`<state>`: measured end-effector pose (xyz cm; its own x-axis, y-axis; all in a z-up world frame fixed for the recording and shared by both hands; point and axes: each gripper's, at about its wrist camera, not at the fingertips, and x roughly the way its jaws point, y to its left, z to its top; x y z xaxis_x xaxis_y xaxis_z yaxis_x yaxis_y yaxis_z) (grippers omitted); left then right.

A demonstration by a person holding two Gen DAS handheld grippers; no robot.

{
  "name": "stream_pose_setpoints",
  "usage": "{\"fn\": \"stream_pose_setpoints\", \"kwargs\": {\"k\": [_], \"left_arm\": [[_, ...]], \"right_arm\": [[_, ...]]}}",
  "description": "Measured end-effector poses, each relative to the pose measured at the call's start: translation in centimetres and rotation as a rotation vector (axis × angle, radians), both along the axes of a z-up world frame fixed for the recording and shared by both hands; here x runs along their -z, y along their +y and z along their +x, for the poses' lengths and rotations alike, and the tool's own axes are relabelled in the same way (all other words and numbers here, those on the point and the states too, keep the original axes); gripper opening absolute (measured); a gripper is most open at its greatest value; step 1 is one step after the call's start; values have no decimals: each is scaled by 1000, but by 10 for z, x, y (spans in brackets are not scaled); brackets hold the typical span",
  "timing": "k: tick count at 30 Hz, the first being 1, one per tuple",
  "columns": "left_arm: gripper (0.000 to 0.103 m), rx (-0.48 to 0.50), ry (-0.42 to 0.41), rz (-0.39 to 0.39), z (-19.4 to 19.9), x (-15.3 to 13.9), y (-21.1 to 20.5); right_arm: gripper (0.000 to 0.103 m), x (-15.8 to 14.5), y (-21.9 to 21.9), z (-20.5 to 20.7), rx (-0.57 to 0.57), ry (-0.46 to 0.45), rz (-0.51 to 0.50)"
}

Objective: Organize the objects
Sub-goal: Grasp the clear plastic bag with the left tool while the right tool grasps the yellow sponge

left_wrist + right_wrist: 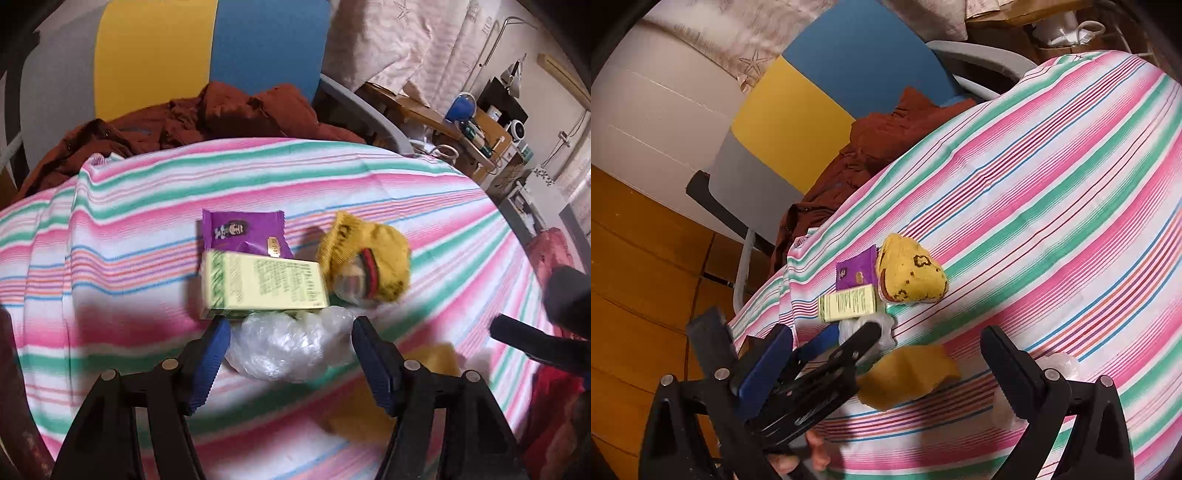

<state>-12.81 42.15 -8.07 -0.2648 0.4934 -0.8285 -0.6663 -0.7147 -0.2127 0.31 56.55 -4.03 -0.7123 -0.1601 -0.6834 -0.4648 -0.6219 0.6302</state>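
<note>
On the striped cloth [147,229] lie a purple snack packet [242,232], a pale green box [262,284] and a yellow knitted bundle [369,258], close together. Just in front of the box sits a crumpled clear plastic bag [288,350]. My left gripper [290,325] is open, one blue-padded finger on each side of the bag. A yellow cloth [908,373] lies in front of my open right gripper [886,331], which holds nothing. The right wrist view shows the left gripper [853,330] at the plastic bag [886,334], with the box [847,303], packet [855,273] and bundle [912,277] beyond it.
A rust-brown garment [207,118] is heaped past the cloth's far edge, against a chair with a yellow and blue back [207,51]. A cluttered wooden desk [476,122] stands at the far right. Another bit of clear plastic [1060,363] lies by the right finger. A hand [812,454] holds the left tool.
</note>
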Motion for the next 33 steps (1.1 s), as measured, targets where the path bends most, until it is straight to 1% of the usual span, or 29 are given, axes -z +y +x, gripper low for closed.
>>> {"fn": "stream_pose_setpoints", "kwargs": {"k": [1, 2, 3, 6, 7, 8, 11, 12, 13, 14, 16, 17, 18, 19, 20, 21, 23, 25, 27, 28, 32, 33], "left_arm": [[67, 1, -5, 9, -2, 1, -1], [63, 3, -12, 27, -2, 0, -3], [61, 7, -12, 32, -1, -1, -6], [55, 26, 25, 35, 7, -3, -16], [53, 27, 26, 49, 11, -3, -23], [40, 24, 29, 51, 12, -4, -27], [37, 26, 37, 61, 24, -5, -41], [28, 29, 46, 56, 29, -5, -45], [24, 28, 51, 47, 32, -4, -48], [24, 30, 42, 43, 34, -3, -51], [27, 26, 27, 38, 37, -2, -55], [33, 21, 27, 37, 38, -3, -57], [43, 15, 18, 42, 37, -4, -57], [49, 13, -3, 59, 36, -6, -58], [57, 13, -22, 76, 34, -8, -58], [61, 12, -28, 82, 32, -9, -57], [64, -4, -35, 81, 25, -11, -52], [66, -21, -81, 95, 16, -11, -47], [77, -26, -80, 100, 12, -12, -37], [79, -16, -73, 96, 12, -11, -30], [79, -13, -78, 71, 2, 1, -10], [77, -16, -72, 61, 0, 4, -7]], "right_arm": [[103, 1, 0, 0, -2, -4, 3], [103, 2, 0, -1, -4, -8, 3], [103, 2, 0, -2, -8, -13, 3], [102, 3, -3, -6, -25, -20, 13], [102, 3, -4, -7, -30, -22, 21], [102, 2, -6, -7, -35, -22, 28], [102, 3, -7, -8, -43, -18, 31], [102, 4, -7, -9, -46, -23, 31], [102, 5, -8, -10, -56, -29, 31], [102, 6, -10, -11, -60, -33, 32], [103, 6, -13, -13, -71, -43, 44], [103, 6, -14, -14, -75, -46, 51], [103, 7, -15, -14, -76, -48, 55], [103, 7, -14, -14, -75, -50, 56], [103, 7, -14, -14, -74, -52, 56], [103, 8, -13, -13, -70, -52, 54], [102, 8, -13, -13, -65, -50, 51], [102, 7, -12, -12, -61, -48, 54], [102, 7, -11, -12, -55, -47, 50], [102, 7, -11, -13, -52, -46, 50], [102, 6, -10, -12, -52, -40, 45], [102, 6, -10, -13, -55, -41, 46]]}}
